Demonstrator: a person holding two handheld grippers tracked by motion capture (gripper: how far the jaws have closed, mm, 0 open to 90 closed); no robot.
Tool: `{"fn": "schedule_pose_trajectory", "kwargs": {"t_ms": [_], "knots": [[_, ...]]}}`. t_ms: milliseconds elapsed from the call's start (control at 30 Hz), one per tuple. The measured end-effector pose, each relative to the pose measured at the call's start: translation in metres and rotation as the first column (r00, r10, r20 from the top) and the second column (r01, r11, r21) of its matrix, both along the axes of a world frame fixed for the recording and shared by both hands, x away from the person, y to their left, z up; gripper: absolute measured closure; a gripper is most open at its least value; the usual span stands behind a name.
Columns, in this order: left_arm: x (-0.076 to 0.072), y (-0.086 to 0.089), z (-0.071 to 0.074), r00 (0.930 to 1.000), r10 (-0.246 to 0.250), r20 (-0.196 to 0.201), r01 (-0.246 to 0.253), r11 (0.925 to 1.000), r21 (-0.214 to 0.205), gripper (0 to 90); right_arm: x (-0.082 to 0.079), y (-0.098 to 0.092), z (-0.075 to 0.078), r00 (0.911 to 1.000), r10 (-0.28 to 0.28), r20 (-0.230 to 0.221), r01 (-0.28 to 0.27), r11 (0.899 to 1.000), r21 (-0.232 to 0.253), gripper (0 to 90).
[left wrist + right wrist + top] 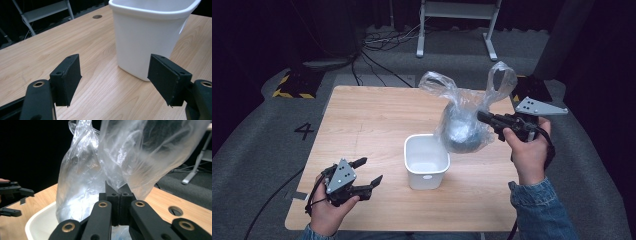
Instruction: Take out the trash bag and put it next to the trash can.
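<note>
Clear plastic bag (464, 120) is what we clamp in our right tool (482, 118), just above the white bin (426, 159); our left tool (368, 172) gapes empty beside it.

Black claws (368, 171) with brass rivets, grey plates; denim sleeve (539, 210).

Bag (464, 122) hangs right of and behind bin (426, 161) on table (362, 125)

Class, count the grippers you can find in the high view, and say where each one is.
2. The left gripper is open near the table's front-left corner; the right gripper is shut on the plastic bag at the right, beside the white bin.
</note>
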State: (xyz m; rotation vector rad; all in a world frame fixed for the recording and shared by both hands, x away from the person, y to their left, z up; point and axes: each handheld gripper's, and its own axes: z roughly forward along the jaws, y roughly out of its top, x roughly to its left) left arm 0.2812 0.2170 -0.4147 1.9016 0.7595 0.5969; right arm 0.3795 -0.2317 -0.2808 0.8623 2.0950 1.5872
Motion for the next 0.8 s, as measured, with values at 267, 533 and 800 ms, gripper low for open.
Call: {"fn": "schedule_pose_trajectory", "kwargs": {"t_ms": [267, 533, 800], "knots": [[-0.001, 0.010, -0.008, 0.9994, 0.031, -0.018, -0.031, 0.9994, 0.014, 26.6, 0.006, -0.022, -0.016, 0.9983, -0.049, -0.032, 0.049, 0.999, 0.019, 90.0], [-0.004, 0.018, -0.015, 0.9979, 0.056, -0.032, -0.056, 0.9982, 0.024, 26.9, 0.008, -0.037, -0.022, 0.9971, -0.063, -0.043, 0.066, 0.995, 0.070, 90.0], [-0.005, 0.022, -0.023, 0.9964, 0.068, -0.051, -0.067, 0.9973, 0.029, 27.1, 0.016, -0.029, -0.044, 0.9933, -0.086, -0.077, 0.085, 0.996, -0.023, 90.0]]}}
